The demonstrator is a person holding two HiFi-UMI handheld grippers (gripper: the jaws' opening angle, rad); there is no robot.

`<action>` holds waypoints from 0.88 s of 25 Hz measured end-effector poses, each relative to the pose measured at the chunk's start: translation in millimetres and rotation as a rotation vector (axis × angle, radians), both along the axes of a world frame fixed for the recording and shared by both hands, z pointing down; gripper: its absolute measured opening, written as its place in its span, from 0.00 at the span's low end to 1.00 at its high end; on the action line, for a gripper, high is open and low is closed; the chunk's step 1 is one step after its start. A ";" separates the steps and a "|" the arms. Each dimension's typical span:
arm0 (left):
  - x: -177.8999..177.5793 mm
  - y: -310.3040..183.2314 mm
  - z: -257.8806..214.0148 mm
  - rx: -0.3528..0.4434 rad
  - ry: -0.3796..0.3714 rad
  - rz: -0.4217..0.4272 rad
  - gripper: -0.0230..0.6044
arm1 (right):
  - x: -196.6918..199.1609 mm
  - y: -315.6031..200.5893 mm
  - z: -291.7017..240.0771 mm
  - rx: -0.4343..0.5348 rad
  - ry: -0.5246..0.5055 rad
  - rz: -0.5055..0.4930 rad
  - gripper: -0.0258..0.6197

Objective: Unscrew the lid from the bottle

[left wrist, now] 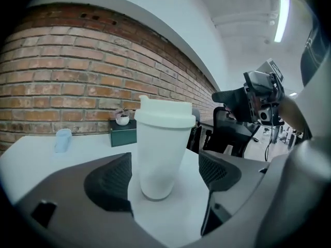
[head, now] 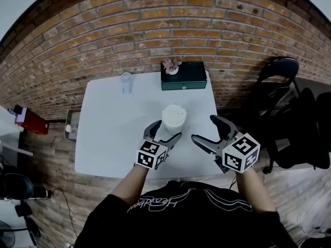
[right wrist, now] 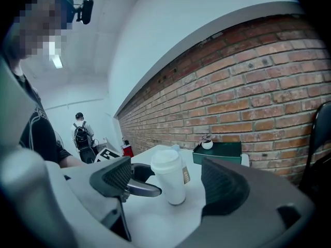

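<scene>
A white bottle (head: 174,121) with a white screw lid (head: 174,112) stands upright on the white table (head: 114,138), near its front middle. My left gripper (head: 164,134) is open just left of and below the bottle, the bottle's base (left wrist: 156,177) lying ahead between its spread jaws without touching the pads. My right gripper (head: 208,129) is open a little to the right of the bottle (right wrist: 172,178), clear of it. The lid (left wrist: 164,112) sits on the bottle. In the right gripper view the left gripper's fingers (right wrist: 137,186) show beside the bottle.
A dark green box (head: 183,75) with a small potted plant (head: 171,66) stands at the table's far edge by the brick wall. A clear cup (head: 126,81) stands at the far left. A black chair (head: 276,87) is to the right; a red box (head: 31,122) lies on the floor left.
</scene>
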State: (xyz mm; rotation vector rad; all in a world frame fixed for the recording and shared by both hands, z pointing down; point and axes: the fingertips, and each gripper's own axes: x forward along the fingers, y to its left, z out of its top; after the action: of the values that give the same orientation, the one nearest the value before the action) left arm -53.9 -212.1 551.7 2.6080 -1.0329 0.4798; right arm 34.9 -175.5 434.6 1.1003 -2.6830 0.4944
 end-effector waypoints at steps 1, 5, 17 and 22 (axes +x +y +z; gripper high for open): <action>1.9 -3.1 2.5 0.008 0.007 0.021 0.67 | -0.8 -0.9 3.1 -0.008 -0.001 0.014 0.67; 11.7 -12.2 8.0 0.048 0.030 0.100 0.67 | -5.2 -1.8 12.5 -0.026 0.007 0.059 0.67; 17.8 -22.7 13.7 0.088 0.057 0.157 0.65 | -38.9 -29.4 22.8 -0.023 0.062 0.016 0.67; 18.2 -21.6 14.5 0.080 0.053 0.160 0.64 | -60.3 -44.8 33.9 -0.030 0.123 -0.018 0.66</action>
State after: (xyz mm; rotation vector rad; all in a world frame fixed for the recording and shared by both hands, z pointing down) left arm -35.7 -233.7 566.2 2.7719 -0.8472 0.4107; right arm -25.4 -220.3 468.5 1.0612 -2.5686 0.4470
